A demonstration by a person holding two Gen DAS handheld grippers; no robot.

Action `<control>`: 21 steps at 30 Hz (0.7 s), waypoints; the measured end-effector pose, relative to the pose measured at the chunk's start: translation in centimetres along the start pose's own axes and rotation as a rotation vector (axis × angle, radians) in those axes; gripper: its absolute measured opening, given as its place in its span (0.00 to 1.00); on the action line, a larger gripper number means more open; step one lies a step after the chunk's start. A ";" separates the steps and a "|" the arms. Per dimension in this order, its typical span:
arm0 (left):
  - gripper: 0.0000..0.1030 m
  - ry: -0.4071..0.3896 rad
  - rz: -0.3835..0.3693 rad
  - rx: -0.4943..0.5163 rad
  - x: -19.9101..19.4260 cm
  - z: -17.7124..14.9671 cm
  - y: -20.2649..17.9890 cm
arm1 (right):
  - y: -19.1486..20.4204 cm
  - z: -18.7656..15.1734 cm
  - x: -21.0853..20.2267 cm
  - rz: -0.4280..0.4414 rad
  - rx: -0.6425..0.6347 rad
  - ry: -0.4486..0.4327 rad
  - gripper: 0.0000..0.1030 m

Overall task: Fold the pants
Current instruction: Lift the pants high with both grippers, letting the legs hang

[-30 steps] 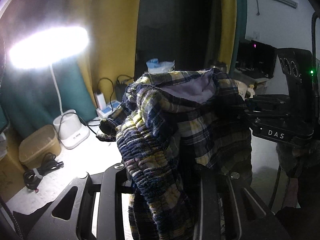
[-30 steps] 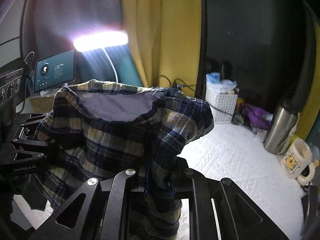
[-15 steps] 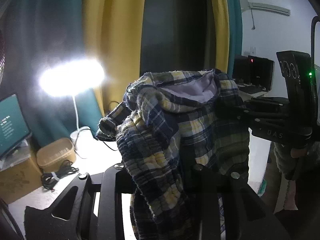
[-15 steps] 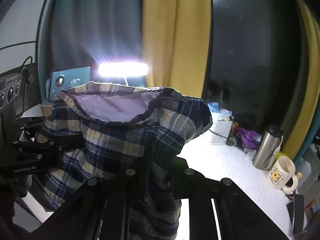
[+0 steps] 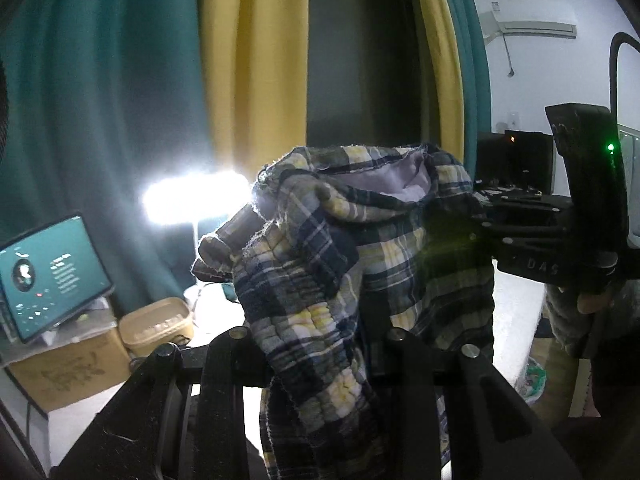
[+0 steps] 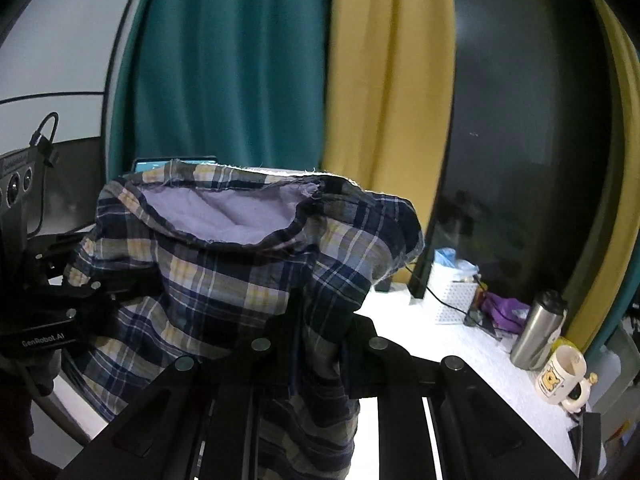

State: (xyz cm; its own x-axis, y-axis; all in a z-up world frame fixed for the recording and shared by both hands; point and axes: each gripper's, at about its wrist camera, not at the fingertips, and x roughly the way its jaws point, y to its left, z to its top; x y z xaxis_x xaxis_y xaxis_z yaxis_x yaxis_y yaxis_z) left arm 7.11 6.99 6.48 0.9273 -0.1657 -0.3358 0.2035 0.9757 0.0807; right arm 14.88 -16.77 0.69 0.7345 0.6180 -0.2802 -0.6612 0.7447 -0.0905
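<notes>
The plaid pants (image 5: pixel 360 256) in navy, yellow and white hang in the air between my two grippers, with the pale lining of the waist opening (image 6: pixel 224 216) facing up. My left gripper (image 5: pixel 316 344) is shut on the gathered waistband at one side. My right gripper (image 6: pixel 316 332) is shut on the cloth at the other side. Each gripper shows in the other's view: the right one (image 5: pixel 560 240) at the right edge, the left one (image 6: pixel 44 296) at the left edge. The cloth hides the fingertips of both.
A white table (image 6: pixel 460 360) lies below with a steel flask (image 6: pixel 536 332), a mug (image 6: pixel 560 376) and a white basket (image 6: pixel 456 296). A bright lamp (image 5: pixel 192 200), a tablet (image 5: pixel 48 272), a tan box (image 5: pixel 156 324) and a cardboard box (image 5: pixel 68 372) stand at left. Curtains (image 6: pixel 376 80) hang behind.
Both grippers have risen with the pants held between them. The table and lamp have sunk lower in both views and more curtain shows. The grip on the cloth is unchanged.
</notes>
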 end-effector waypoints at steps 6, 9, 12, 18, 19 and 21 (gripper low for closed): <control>0.28 -0.018 0.050 -0.013 -2.5 -0.6 1.3 | 2.7 0.7 -0.1 0.046 -0.029 -0.020 0.15; 0.28 -0.021 0.087 -0.015 -3.6 -1.3 1.9 | 4.0 0.8 0.3 0.079 -0.028 -0.023 0.15; 0.28 -0.006 0.123 -0.003 -4.8 -2.0 2.4 | 5.4 0.5 0.9 0.118 -0.028 -0.015 0.15; 0.28 0.043 0.167 -0.011 -6.0 -3.5 3.7 | 7.7 -0.5 2.0 0.154 -0.069 0.008 0.15; 0.28 0.050 0.171 -0.015 -5.9 -3.8 3.9 | 7.9 -0.7 2.2 0.161 -0.070 0.014 0.15; 0.28 0.065 0.179 -0.028 -6.0 -4.4 4.3 | 8.4 -1.1 3.0 0.173 -0.078 0.033 0.15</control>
State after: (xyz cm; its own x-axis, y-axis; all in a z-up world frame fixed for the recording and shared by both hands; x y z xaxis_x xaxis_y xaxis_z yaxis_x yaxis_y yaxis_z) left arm 1.01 12.83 4.76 0.9254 0.0194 -0.3784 0.0275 0.9926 0.1182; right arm 11.34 -9.01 -1.99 0.6047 0.7254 -0.3290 -0.7876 0.6060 -0.1116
